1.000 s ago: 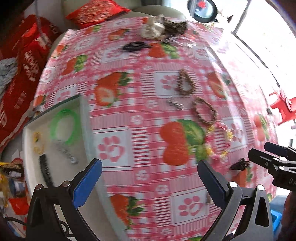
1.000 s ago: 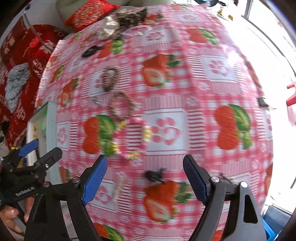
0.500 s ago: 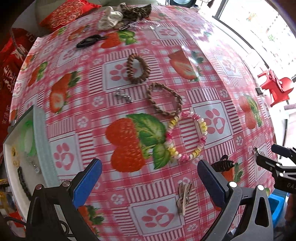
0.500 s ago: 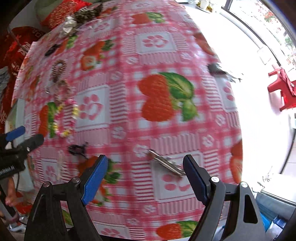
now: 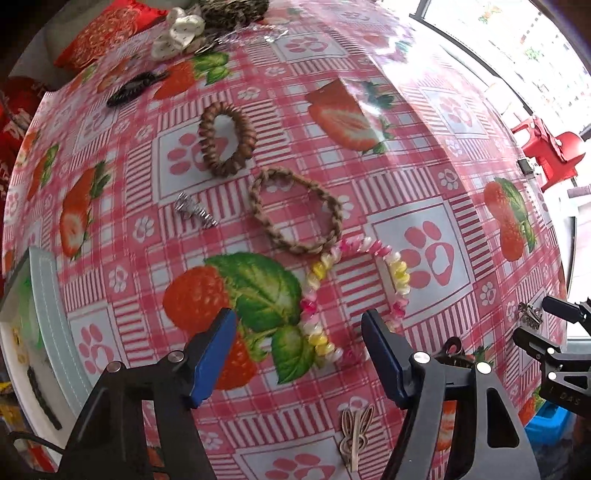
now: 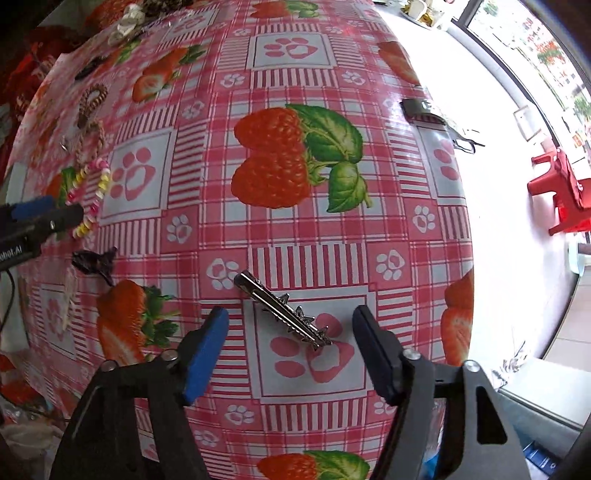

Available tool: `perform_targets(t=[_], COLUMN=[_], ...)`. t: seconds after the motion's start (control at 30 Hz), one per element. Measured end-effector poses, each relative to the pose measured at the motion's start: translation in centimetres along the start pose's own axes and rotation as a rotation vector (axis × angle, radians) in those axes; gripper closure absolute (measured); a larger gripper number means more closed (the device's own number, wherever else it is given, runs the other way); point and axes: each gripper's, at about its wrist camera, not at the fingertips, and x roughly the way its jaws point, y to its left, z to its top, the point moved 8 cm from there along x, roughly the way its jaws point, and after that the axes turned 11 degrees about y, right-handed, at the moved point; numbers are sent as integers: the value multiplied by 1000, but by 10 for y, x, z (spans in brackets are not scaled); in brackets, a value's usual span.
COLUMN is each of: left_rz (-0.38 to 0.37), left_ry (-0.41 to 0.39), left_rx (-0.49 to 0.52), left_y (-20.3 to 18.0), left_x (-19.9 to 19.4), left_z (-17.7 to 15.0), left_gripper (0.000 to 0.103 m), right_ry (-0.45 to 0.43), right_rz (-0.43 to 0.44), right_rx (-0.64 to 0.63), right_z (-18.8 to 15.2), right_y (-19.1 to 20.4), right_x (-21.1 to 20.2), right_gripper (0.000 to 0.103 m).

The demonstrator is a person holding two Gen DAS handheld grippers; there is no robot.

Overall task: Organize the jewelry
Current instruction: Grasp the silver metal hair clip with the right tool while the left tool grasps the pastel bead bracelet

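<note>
My left gripper (image 5: 297,334) is open and empty, its jaws either side of the near end of a pink, yellow and white spiral bracelet (image 5: 400,277). Beyond lie a braided tan bracelet (image 5: 334,212), a brown spiral bracelet (image 5: 245,125) and a small silver clip (image 5: 194,212). A white tray (image 5: 46,295) at the left holds green, yellow and black pieces. My right gripper (image 6: 290,338) is open and empty, its jaws either side of a silver spiked hair clip (image 6: 282,312). The left gripper shows at the left edge of the right wrist view (image 6: 40,218).
A tan rabbit-shaped clip (image 5: 354,432) and a black claw clip (image 5: 452,350) lie near the table's front edge. A black hair clip (image 5: 135,88), white scrunchie (image 5: 181,31) and dark items sit at the far side. A black object (image 6: 421,109) lies at the right edge. Red stool (image 6: 561,192) on the floor.
Both grippers have moved forward and down. The left has closed in over the pink-yellow bracelet; the right has swung right and come over the silver hair clip.
</note>
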Motion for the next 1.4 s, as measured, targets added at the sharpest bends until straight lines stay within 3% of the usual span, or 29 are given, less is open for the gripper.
perform_targets(t=[0.2,0.37,0.47,0.5,0.6,0.77,1.1,1.4], left_rz=[7,20,14,11,-25,-91,-154,-173], left_ry=[-3,-16,-21,-20,-18,-23,-57,-89], left_rx=[27,65,61,58,37,-15,-53,-77], left_y=[-12,-26,-27,-25,-16,-16,7,29], left_x=[1,-3,-2,-2,-7,-13,-31,-54], left_z=[12,15,16,15,7,8,-9,-31], left_gripper=[29,52,74,88,88,88,88,88], right_ry=[-28,-32,-28,-26,-25,-28,-32,-47], right_rz=[-24,-21,-19,-19,-18,-18,78,112], right_rx=[-60,-90,-87,-84,-77,-56,45,38], right_z=[3,0,0,-1,1,4,12,25], right_y=[1,11,15,15,24,27,22,29], right_x=[-2,-6,-7,-7,-8,-11,-28,-41], right_gripper=[43,60,68,68,72,92,92,92])
